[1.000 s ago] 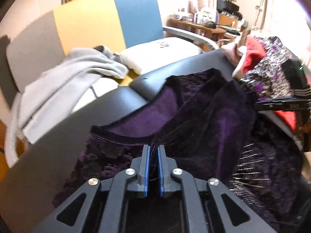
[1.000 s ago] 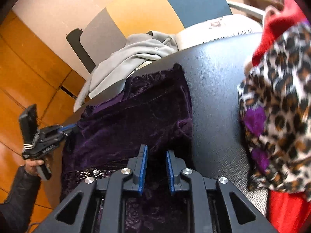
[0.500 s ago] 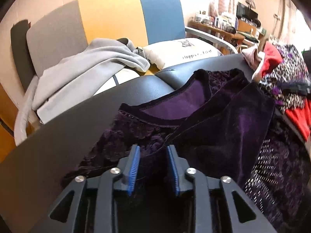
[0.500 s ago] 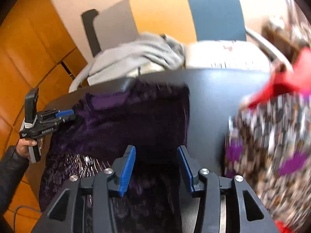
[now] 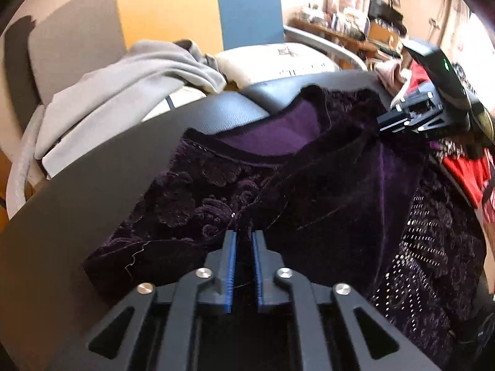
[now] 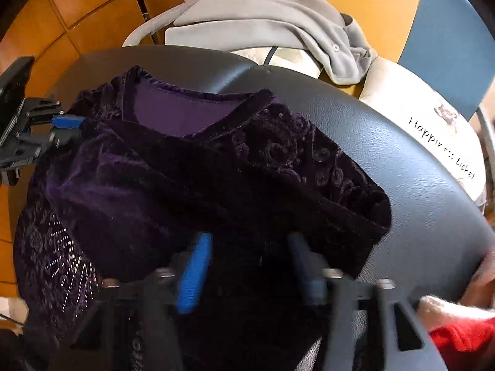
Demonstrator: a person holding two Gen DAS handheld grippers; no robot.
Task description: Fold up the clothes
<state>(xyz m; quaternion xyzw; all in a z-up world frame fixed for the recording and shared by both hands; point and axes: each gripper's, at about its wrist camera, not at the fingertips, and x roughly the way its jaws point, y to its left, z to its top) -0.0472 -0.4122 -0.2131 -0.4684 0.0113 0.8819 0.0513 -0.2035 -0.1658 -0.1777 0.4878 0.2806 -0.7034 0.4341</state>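
Observation:
A dark purple velvet garment (image 5: pixel 324 191) lies rumpled on the black padded table (image 5: pixel 92 185), neckline toward the chair. My left gripper (image 5: pixel 244 235) is closing on a fold at its near shoulder, and the pads pinch the cloth. It also shows in the right wrist view, where the left gripper (image 6: pixel 66 126) sits at the garment's (image 6: pixel 185 185) left edge. My right gripper (image 6: pixel 247 241) is blurred and its jaws are closing but still stand wide, with velvet bunched between and over them. In the left wrist view the right gripper (image 5: pixel 382 123) touches the far shoulder edge.
A grey sweatshirt (image 5: pixel 130 86) and a white printed cushion (image 6: pixel 433 142) lie on the chair behind the table. Red clothing (image 5: pixel 464 173) and a leopard-print piece are piled at the table's right side. Orange wood panels (image 6: pixel 62 24) are at the left.
The left jaws opened, then closed again on a fold lower on the shoulder. The right gripper rolled, swung across to the far shoulder near the neckline, and its jaws spread.

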